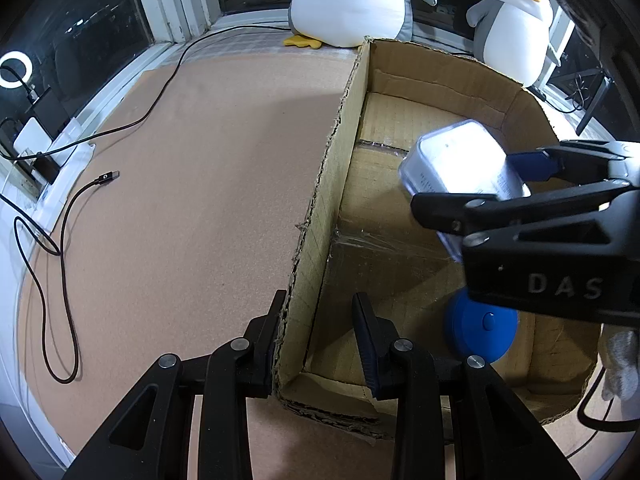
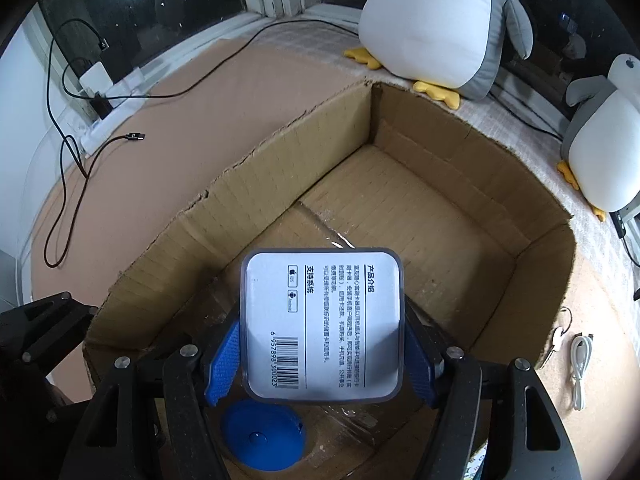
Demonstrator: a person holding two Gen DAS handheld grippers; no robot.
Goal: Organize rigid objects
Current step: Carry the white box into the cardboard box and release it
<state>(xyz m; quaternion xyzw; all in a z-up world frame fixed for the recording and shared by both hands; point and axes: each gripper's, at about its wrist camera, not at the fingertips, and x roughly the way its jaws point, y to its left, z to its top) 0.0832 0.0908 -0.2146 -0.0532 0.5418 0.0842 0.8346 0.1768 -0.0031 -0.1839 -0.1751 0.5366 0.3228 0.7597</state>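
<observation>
gripping the near-left wall of the cardboard box [image 1: 320, 208], left gripper [image 1: 320, 336] jaws pinched on it; right gripper [image 2: 320, 356] jaws clamped on the clear packaged box [image 2: 322, 320], above the box floor, over the blue round case [image 2: 264, 436].

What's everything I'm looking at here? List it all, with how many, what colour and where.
cardboard box: one, brown, open-topped, on the pinkish-brown mat
clear packaged box: one, white label with barcode, held above the cardboard box
round blue object: one, on the cardboard box floor, near corner
plush penguins: two, white and grey, behind the cardboard box by the window
black cables: at least two, on the mat, left
white cable: one, coiled, right of the cardboard box
white power strip: one, along the window sill
left tool: black, straddling and clamping the cardboard box's left wall
right tool: black, blue pads, gripping the packaged box
</observation>
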